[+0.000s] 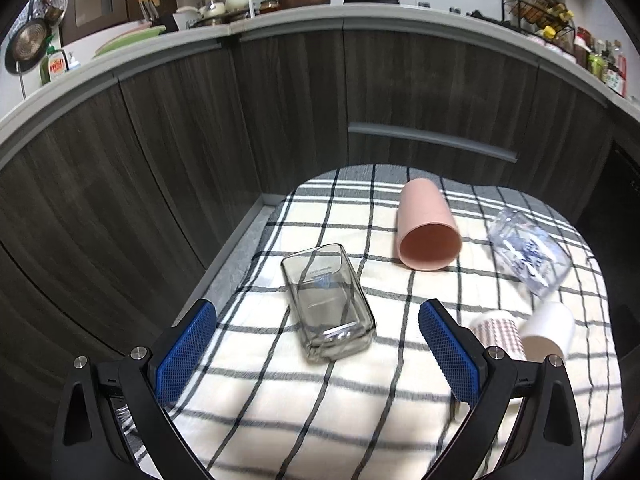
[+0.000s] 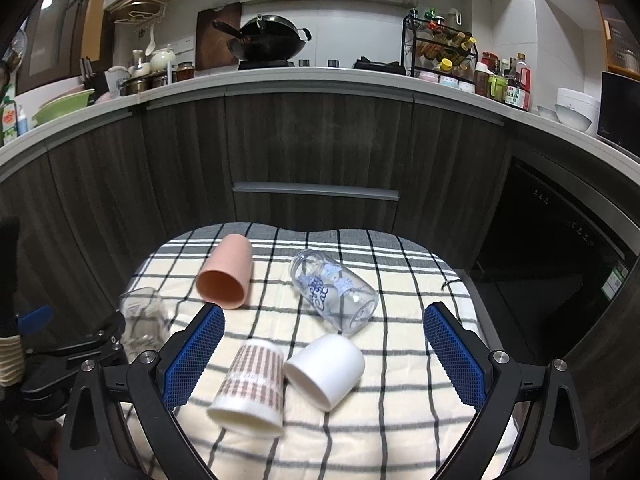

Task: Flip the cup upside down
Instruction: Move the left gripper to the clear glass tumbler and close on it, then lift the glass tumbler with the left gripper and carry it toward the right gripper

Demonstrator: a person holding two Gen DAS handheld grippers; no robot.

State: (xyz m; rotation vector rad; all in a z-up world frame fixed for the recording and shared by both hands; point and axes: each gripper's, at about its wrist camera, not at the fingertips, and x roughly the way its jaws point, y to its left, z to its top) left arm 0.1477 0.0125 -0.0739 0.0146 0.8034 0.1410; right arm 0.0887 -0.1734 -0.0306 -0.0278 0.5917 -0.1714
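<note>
Left gripper [image 1: 318, 336] and right gripper [image 2: 324, 340], both spread wide and holding nothing, above a checked cloth [image 2: 400, 420] on the bench. Five cups lie on their sides: one square clear glass [image 1: 328, 300] between the left fingers; one patterned cup [image 2: 250, 390] touching one white cup [image 2: 326, 370]; beyond, one printed clear glass [image 2: 334, 292] and one pink cup [image 2: 226, 274].

Home kitchen: wok [image 2: 272, 38] on stove, spice rack [image 2: 440, 46], countertop [image 2: 320, 80] w/ cabinets.
</note>
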